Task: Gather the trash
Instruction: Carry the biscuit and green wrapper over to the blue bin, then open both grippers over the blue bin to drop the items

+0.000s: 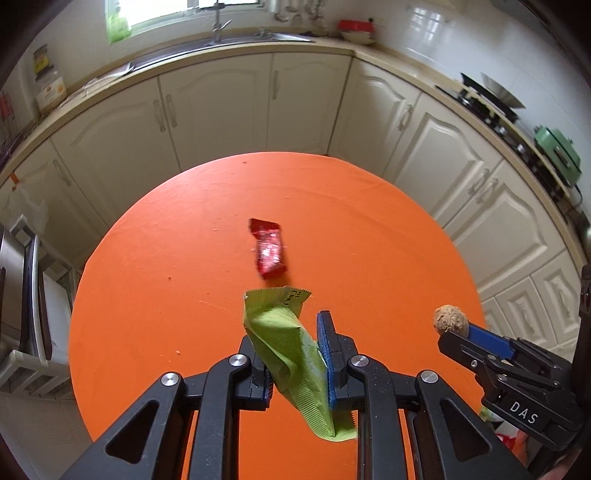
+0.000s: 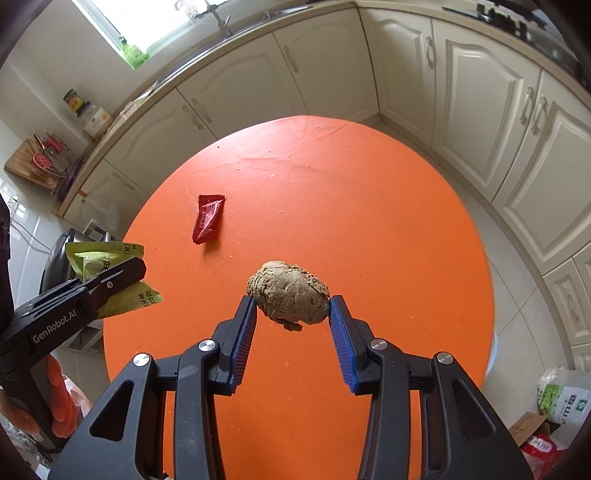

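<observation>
Pointing steeply down – left hand-held gripper [image 1: 291, 354] pinching green wrapper [image 1: 284, 332], right [image 2: 293, 314] clamping brown lump [image 2: 290, 291].

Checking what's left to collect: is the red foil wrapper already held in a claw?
No, the red foil wrapper lies loose on the round orange table, clear of both claws.

Round orange tabletop [image 1: 332, 206], a few crumbs on it. Cream cabinets [image 1: 214, 110] wrap around behind, steel sink [image 1: 236, 44] and faucet [image 1: 218, 22] under window [image 1: 166, 11]. Jar [image 1: 50, 88] on left counter. Gas stove [image 1: 491, 107] with wok [image 1: 498, 92], green appliance [image 1: 557, 155] right. Utensil rack [image 2: 51, 155], bags on floor [image 2: 561, 398].
</observation>
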The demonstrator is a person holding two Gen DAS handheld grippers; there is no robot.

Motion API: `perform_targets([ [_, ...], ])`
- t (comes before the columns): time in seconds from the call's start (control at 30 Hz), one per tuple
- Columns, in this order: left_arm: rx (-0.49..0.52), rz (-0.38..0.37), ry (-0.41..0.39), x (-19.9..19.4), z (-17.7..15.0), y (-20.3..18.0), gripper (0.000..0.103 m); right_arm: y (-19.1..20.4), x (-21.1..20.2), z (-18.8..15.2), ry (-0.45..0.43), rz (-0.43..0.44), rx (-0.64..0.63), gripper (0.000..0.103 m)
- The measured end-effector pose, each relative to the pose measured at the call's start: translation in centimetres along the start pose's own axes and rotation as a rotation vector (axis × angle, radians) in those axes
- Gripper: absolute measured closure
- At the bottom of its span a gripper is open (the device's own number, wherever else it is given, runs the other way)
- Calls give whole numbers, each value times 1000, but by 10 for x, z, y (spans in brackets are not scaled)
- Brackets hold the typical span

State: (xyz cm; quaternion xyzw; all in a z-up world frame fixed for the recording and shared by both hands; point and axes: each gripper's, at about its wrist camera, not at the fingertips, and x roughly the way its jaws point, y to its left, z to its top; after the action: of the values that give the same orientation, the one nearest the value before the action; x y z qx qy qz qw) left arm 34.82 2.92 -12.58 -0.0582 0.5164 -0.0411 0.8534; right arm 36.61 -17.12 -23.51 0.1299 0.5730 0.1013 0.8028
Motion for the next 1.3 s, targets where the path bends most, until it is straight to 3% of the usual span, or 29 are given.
perform_targets([
  [0.33,202,-27,20,-8,-40,-114,86,-80,-60,-41,-96,-13,125,62],
  [0.6,410,-89,72,24,-57,-232,86,-193,-103,-92,-151,-79,343,62],
  [0.97,645,-145,214,120,-74,-379,86,-339,-155,-193,-203,-196,673,62],
  [1.07,671,-142,257,156,-67,-410,86,-359,-158,-212,-194,-239,720,62],
  [1.3,720,-109,311,232,-61,-480,85,-385,-147,-231,-136,-241,756,62],
])
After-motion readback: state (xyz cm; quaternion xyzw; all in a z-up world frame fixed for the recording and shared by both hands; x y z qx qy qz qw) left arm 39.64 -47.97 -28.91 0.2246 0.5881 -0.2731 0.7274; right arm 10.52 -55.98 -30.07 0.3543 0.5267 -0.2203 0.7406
